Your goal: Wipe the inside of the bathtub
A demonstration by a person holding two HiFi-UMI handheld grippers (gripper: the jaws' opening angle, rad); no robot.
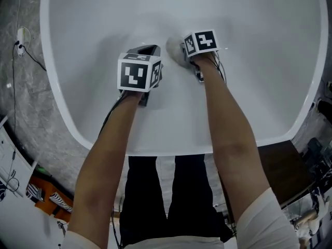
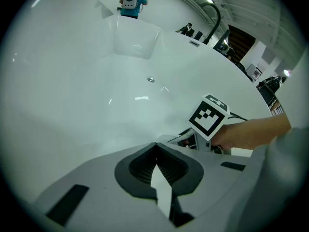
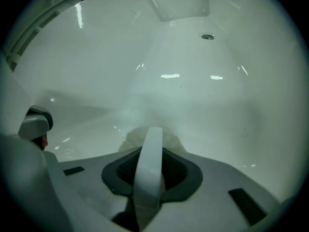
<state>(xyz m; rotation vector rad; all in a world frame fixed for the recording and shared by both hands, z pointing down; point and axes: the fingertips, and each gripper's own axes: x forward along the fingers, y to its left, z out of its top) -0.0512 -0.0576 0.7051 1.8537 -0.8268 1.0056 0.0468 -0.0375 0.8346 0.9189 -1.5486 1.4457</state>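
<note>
The smooth, glossy white bathtub (image 1: pixel 259 82) is oval with a rounded rim, and it stands on a grey floor with a stone-like pattern (image 1: pixel 31 118). Two bare forearms reach over the near rim into the tub.

The right gripper (image 3: pixel 153 129) is of matte grey plastic with dark ribbed pads. Its jaws are pressed together on a grey-brown cloth of soft, fuzzy texture (image 3: pixel 126 141). The cloth bulges out past the jaw tips and seems to lie against the inner surface of the tub. The left gripper (image 2: pixel 155 146) is made the same way. Its jaws are closed on each other with nothing between them, and it is inside the tub just beside the right one.

The head view shows the cloth only as a pale, blurred lump next to the right gripper, while the right gripper view shows its rough surface. That view also shows a small round metal drain (image 3: pixel 207 36) farther along the tub and bright streaks of light on the enamel.

The left gripper view shows the black-and-white marker cube (image 2: pixel 210 116) of the right gripper and the right hand (image 2: pixel 246 132) behind it. Beyond the far rim it shows a black curved tap (image 2: pixel 212 16) and a person in a teal top with a white backpack (image 2: pixel 130 3).

Only the head view shows a thin black cable with a white plug (image 1: pixel 21 38) on the floor, and a dark brown wooden surface (image 1: pixel 277 162) beside the tub
</note>
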